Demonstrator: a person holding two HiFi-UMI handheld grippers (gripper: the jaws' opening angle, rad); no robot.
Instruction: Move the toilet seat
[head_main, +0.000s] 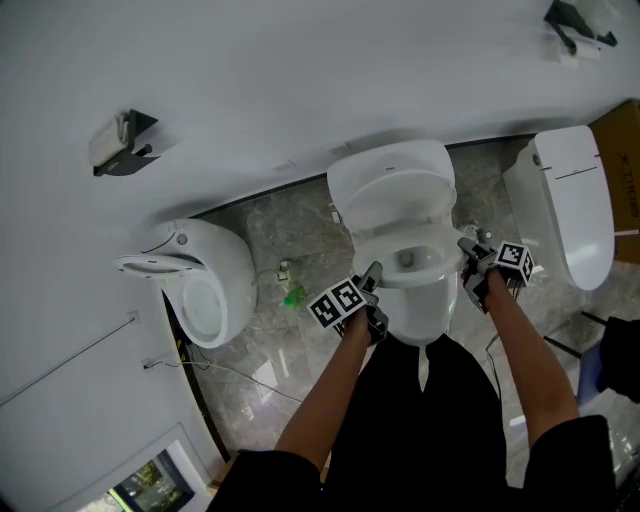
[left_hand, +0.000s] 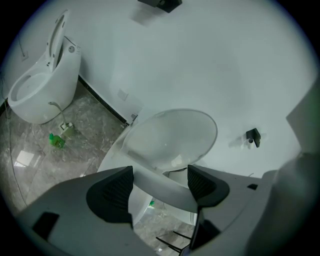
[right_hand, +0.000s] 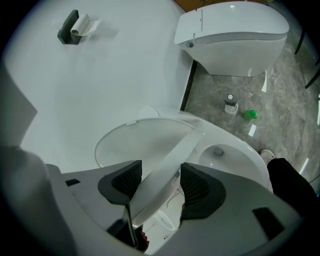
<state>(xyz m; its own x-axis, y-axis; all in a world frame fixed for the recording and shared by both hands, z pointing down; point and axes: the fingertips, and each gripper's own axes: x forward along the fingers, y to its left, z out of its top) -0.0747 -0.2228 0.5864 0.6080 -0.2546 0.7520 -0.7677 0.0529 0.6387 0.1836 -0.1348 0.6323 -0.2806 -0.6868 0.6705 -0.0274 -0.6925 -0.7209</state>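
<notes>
Since left gripper (left_hand: 160, 182) and right gripper (right_hand: 160, 175) straddle the tilted toilet seat (right_hand: 185, 145), jaws spread, it may fall. It would slam the bowl (right_hand: 232, 159).

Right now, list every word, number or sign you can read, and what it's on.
None is readable.
Brown board: dark print, too blurred to read.
Green bottle: too small to tell.
Cubes: square patterns, no words.
</notes>
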